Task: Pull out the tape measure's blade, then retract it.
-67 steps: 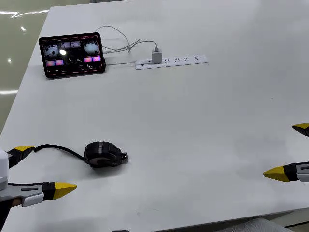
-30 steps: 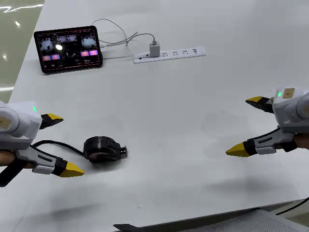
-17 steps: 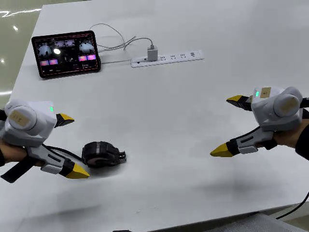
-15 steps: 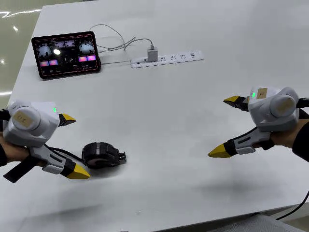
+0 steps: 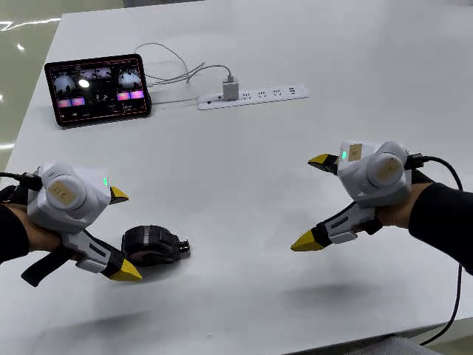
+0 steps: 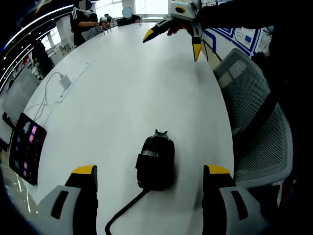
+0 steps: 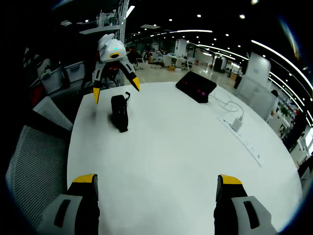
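Observation:
A black tape measure [image 5: 152,245] lies on the white table [image 5: 244,170] at the front left, its blade tip facing right and a black strap trailing off its left side. My left gripper [image 5: 123,233] is open and straddles its left end, one yellow tip behind it and one in front. In the left gripper view the tape measure [image 6: 155,162] sits between the open jaws of my left gripper [image 6: 150,171]. My right gripper [image 5: 312,200] is open above the table, well to the right of the tape measure [image 7: 120,112]. Nothing lies between the jaws of my right gripper [image 7: 155,180].
A tablet [image 5: 97,88] with a lit screen stands at the back left. A white power strip [image 5: 253,96] with a charger and cables lies behind the middle. A mesh chair [image 6: 254,122] stands at the table's near edge.
Both grippers have come inward over the table. The left one has closed in on the tape measure until its open jaws straddle it. The right one has moved left.

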